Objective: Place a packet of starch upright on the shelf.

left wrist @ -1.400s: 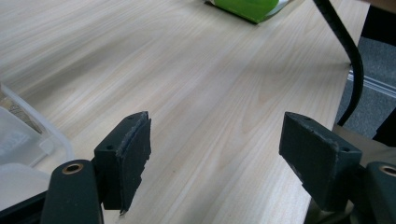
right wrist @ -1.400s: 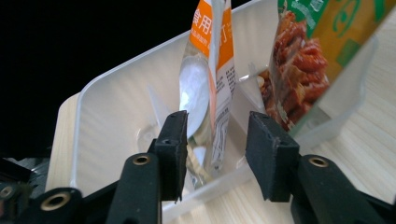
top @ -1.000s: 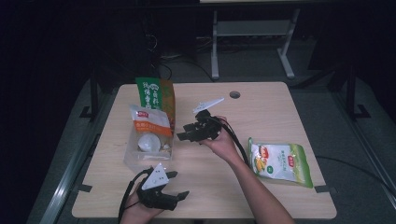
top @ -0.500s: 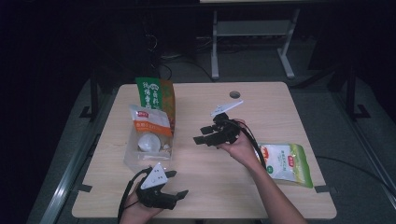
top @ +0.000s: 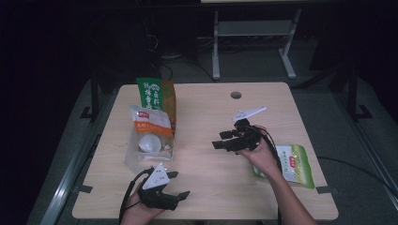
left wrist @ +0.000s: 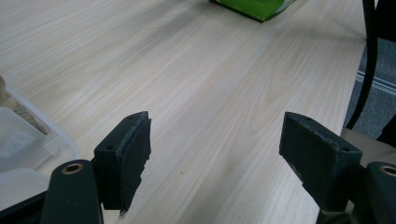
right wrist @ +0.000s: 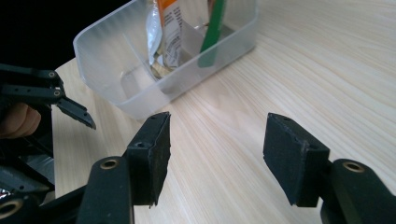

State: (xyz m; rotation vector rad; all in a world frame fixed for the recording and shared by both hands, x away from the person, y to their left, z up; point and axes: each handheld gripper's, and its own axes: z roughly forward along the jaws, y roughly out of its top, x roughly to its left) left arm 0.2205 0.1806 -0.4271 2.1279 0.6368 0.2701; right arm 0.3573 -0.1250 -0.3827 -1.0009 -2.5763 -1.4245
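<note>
The green snack bag lies flat at the table's right near edge, just beside the right gripper, whose empty jaws have just been opening. It looks light, crinkly and slippery; a crimped end seam seems the safest hold. The left gripper rests with jaws apart near the clear plastic bin.

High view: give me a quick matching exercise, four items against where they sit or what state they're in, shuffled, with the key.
Items:
1. clear plastic bin
2. green packet
3. right gripper
4. left gripper

Places or states:
A. near table edge, at the left, jaws open and empty
B. table's left half, packets standing in it
C. lying flat at the table's right side
D. above the table's middle, jaws open and empty

Pairs: 1-B, 2-C, 3-D, 4-A
</note>
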